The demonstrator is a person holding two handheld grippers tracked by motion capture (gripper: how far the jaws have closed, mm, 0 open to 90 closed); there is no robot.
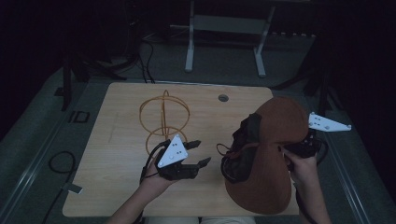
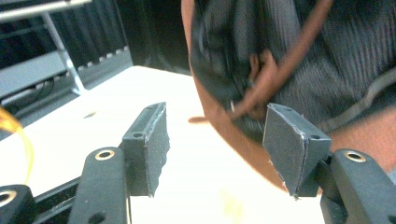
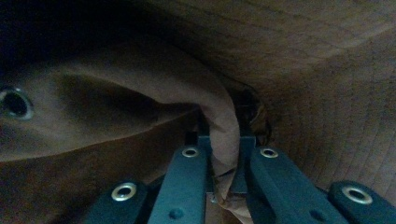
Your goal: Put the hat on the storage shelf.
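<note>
A wooden table (image 1: 116, 154) is seen from above in a dim room. A wide-brimmed brown hat (image 1: 271, 154) lies at the table's right, from about 3 o'clock down to 5 o'clock, its brim partly folded upward so that the dark lining (image 1: 243, 149) and a brown cord (image 1: 229, 150) are exposed toward the centre. A fold of the hat's cloth (image 3: 224, 121) is pinched between the jaws of the right gripper (image 3: 223, 154), as is seen in the right gripper view; in the high view that gripper (image 1: 306, 144) is held by the right hand (image 1: 299, 163) at the hat's 3 o'clock edge, with its grey plate (image 1: 327, 123) above it.

The left gripper (image 1: 196, 153) is held by the left hand (image 1: 156, 175) near the table's centre, slightly toward 7 o'clock, and is pointed toward 3 o'clock at the hat. Its jaws are spread, with nothing between them; in the left gripper view the pads (image 2: 154, 140) are seen apart, with the bare tabletop (image 2: 116, 112) between them and the hat (image 2: 219, 112) with its cord (image 2: 280, 70) just beyond. The gripper is near the hat but not touching it.

A gold wire stand (image 1: 164, 119) of rings stands upright at about 11 o'clock of the left gripper, just behind it. A small round hole (image 1: 223, 98) is set in the tabletop near 12 o'clock.
</note>
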